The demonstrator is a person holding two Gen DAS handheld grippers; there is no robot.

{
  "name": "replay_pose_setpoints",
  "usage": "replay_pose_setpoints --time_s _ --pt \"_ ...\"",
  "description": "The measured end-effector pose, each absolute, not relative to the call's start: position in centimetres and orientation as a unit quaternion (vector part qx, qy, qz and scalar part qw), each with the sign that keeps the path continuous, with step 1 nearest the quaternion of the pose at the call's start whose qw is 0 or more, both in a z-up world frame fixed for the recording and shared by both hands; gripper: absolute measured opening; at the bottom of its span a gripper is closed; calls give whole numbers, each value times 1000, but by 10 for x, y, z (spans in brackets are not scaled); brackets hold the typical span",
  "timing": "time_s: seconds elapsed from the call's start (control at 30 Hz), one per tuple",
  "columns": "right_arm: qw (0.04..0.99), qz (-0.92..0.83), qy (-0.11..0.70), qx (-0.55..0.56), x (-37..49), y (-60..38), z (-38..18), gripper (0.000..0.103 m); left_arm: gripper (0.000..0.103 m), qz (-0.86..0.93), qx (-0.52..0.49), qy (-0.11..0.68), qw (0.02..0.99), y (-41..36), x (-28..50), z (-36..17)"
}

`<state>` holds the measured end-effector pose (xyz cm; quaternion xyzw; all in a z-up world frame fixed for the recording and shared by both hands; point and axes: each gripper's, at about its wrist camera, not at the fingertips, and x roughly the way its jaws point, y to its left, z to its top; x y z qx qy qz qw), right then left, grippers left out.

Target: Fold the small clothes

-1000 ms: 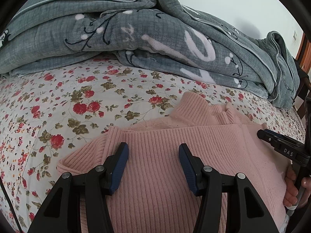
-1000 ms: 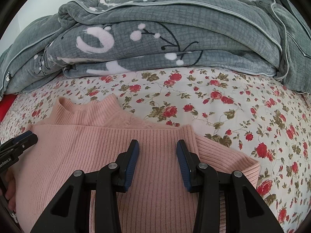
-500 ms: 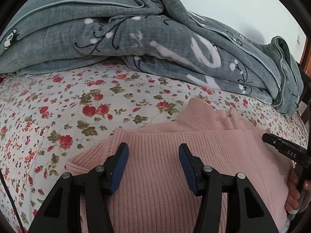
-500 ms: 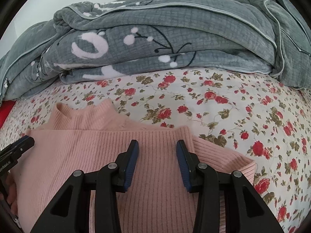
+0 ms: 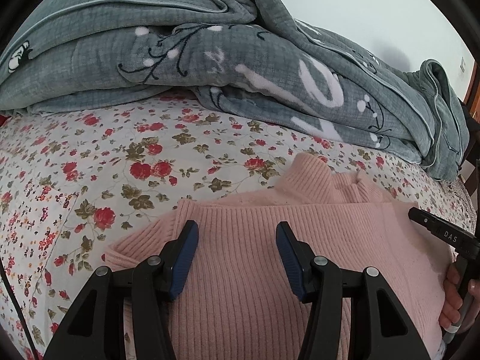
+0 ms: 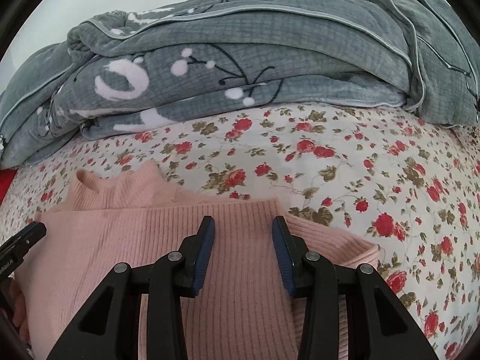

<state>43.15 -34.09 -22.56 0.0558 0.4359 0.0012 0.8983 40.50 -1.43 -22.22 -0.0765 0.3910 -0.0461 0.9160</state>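
Note:
A pink ribbed sweater (image 5: 345, 225) lies on the floral bed sheet (image 5: 105, 165), its lower part folded up to just below the high collar (image 5: 315, 177). My left gripper (image 5: 237, 228) hovers over the sweater's left side, open, with flat knit showing between its blue pads. Over the sweater's (image 6: 135, 234) right side my right gripper (image 6: 243, 222) is open too, nothing pinched. Each gripper's black tip shows in the other's view: the right one (image 5: 441, 231) with a hand (image 5: 453, 300) below it, the left one (image 6: 24, 237) at the left edge.
A bulky grey-green blanket (image 5: 210, 60) with white and black patterns is heaped along the far side of the bed, also in the right wrist view (image 6: 240, 60). Floral sheet (image 6: 360, 165) lies bare between blanket and sweater. A wall rises behind.
Both views have tipped and rolled slightly, so the sweater sits a little lower in them. The sweater itself and the jaw openings look the same.

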Motion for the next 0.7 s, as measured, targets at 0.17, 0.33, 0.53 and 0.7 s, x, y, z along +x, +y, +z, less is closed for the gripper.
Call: replay_pose_setpoints --time_s 0.17,0.33,0.53,0.7 --pt "900 6 433 49 430 -337 -223 44 51 -45 -74 390 917 -15 405 -222" --pt "898 22 432 81 430 -346 -219 44 51 -50 -79 384 919 -15 404 -220" --pt "913 1 399 85 406 -367 -185 50 62 -54 -77 363 927 -16 397 -213" --pt "936 -12 347 61 350 -394 -158 63 66 -54 -96 346 932 -8 391 -203"
